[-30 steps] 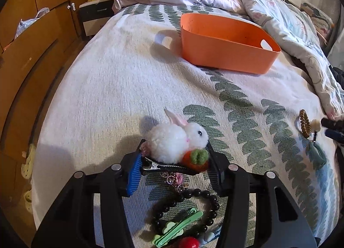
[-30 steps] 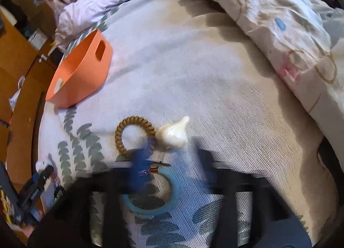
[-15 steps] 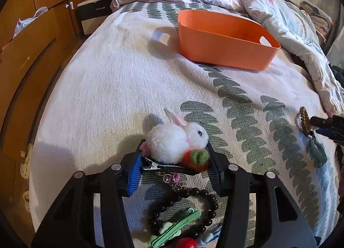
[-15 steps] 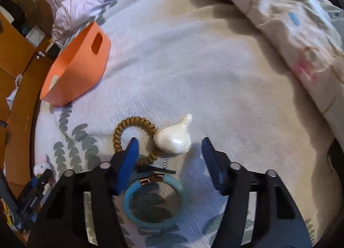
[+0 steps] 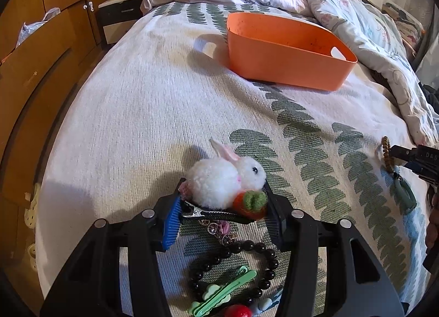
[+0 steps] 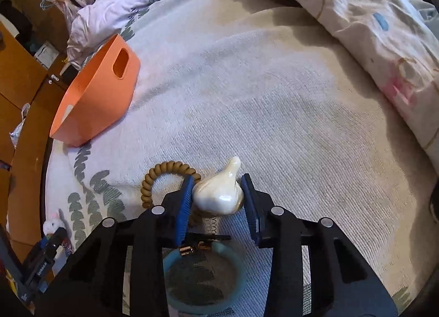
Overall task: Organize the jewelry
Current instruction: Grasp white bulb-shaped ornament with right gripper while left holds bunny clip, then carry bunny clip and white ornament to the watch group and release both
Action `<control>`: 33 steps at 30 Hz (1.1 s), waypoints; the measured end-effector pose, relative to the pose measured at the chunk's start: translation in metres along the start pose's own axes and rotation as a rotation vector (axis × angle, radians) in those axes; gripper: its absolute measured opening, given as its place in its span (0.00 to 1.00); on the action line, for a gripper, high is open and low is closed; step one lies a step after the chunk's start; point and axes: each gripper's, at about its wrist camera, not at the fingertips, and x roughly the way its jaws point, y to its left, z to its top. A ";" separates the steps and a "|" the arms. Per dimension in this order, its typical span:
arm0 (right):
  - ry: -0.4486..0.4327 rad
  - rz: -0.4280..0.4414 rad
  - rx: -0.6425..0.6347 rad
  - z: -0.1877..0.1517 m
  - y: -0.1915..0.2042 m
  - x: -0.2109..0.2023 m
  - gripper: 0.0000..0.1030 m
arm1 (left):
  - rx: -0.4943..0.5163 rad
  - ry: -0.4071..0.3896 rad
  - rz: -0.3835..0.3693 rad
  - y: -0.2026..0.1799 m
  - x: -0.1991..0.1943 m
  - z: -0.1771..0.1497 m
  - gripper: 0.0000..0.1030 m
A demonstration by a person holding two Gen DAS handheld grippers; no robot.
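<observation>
My left gripper (image 5: 222,216) is shut on a white bunny hair clip (image 5: 219,179) with a felt carrot, held just above the bed. Beneath it lie a black bead bracelet (image 5: 263,248) and a green clip (image 5: 225,292). The jaws of my right gripper (image 6: 218,201) are closing on a pearly white ornament (image 6: 219,193), and both pads touch its sides. A brown spiral hair tie (image 6: 153,179) lies against the left finger. A teal bangle (image 6: 203,289) sits under the gripper body. The orange basket (image 5: 288,61) (image 6: 96,108) stands empty farther up the bed.
A crumpled duvet (image 5: 356,15) is piled along the far and right sides of the bed. A wooden wardrobe (image 5: 33,42) and a nightstand (image 5: 118,17) stand past the bed's left edge. Leaf-print bedspread (image 5: 153,103) lies between the grippers and the basket.
The right gripper came down over the white ornament and its jaws narrowed from wide apart to touching it. The left gripper and its bunny clip have not moved.
</observation>
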 end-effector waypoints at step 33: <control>-0.088 0.090 -0.056 -0.147 0.003 -0.199 0.35 | -0.034 -0.095 0.052 0.007 -0.146 -0.078 0.50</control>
